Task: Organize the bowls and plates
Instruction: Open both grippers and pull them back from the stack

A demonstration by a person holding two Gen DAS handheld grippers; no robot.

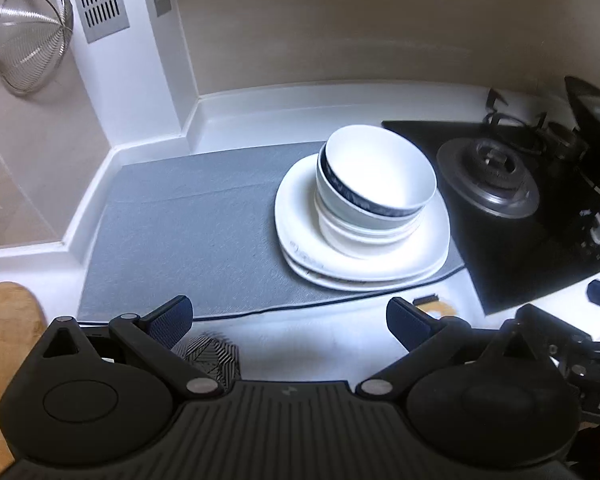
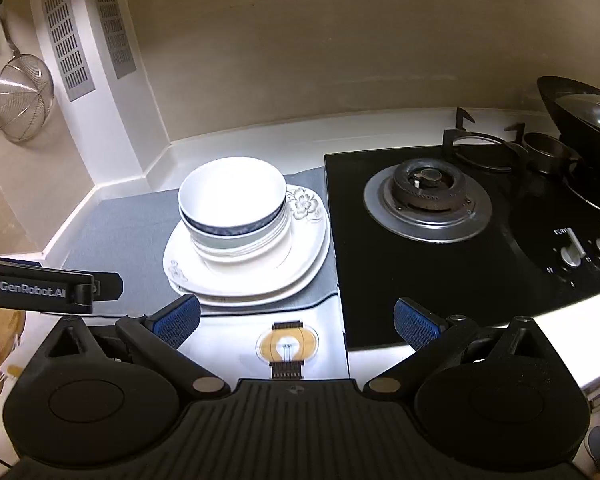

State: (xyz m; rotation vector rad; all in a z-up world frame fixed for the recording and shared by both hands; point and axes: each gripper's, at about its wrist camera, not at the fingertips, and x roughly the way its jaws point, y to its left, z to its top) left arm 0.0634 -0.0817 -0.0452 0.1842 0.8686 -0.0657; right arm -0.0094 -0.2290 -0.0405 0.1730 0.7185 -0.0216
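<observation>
A stack of white bowls [image 1: 374,188], the top one with a dark blue band, sits on two white square plates [image 1: 300,236] on a grey mat [image 1: 188,232]. The same bowls [image 2: 236,204] and flower-patterned plates [image 2: 308,256] show in the right wrist view. My left gripper [image 1: 290,320] is open and empty, low over the counter in front of the mat. My right gripper [image 2: 298,318] is open and empty, in front of the plates. The left gripper's body [image 2: 40,286] shows at the left of the right wrist view.
A black gas hob [image 2: 428,196] lies right of the mat, with a lidded wok [image 2: 588,120] at its far right. A wire strainer [image 1: 30,40] hangs on the left wall. A round yellow sticker [image 2: 287,345] is on the white counter. A wooden board [image 1: 4,320] lies at left.
</observation>
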